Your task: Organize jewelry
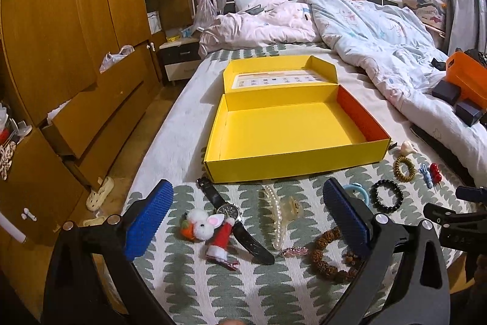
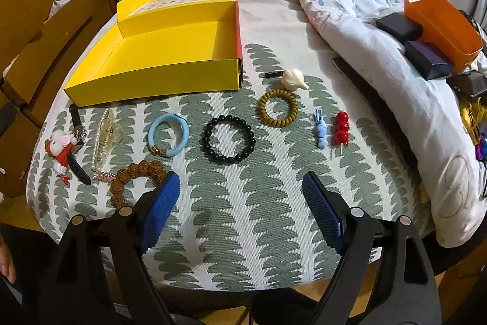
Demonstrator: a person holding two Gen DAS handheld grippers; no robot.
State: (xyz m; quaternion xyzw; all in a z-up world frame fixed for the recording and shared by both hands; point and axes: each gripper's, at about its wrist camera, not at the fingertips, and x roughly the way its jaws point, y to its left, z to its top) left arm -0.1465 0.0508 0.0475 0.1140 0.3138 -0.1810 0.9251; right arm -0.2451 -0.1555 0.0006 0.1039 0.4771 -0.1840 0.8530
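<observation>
An open yellow box (image 1: 289, 160) (image 2: 152, 81) lies empty on the bed. In front of it lie jewelry pieces: a black watch (image 1: 231, 212), a plush rabbit clip (image 1: 210, 229), a pearl hair claw (image 1: 278, 215), a brown bead bracelet (image 1: 327, 258) (image 2: 137, 175), a blue bangle (image 2: 168, 136), a black bead bracelet (image 2: 228, 139), an olive coil tie (image 2: 277, 108), a blue clip (image 2: 320, 128) and a red berry pin (image 2: 341, 128). My left gripper (image 1: 246, 212) is open above the watch and claw. My right gripper (image 2: 240, 197) is open, just short of the black bracelet.
A rumpled duvet (image 2: 365, 35) covers the bed's right side, with an orange bin (image 2: 441, 20) and dark small boxes (image 2: 426, 57) on it. A wooden wardrobe (image 1: 61, 51) and a nightstand (image 1: 179, 60) stand left of the bed. A cream shell-shaped clip (image 2: 293, 79) lies by the box corner.
</observation>
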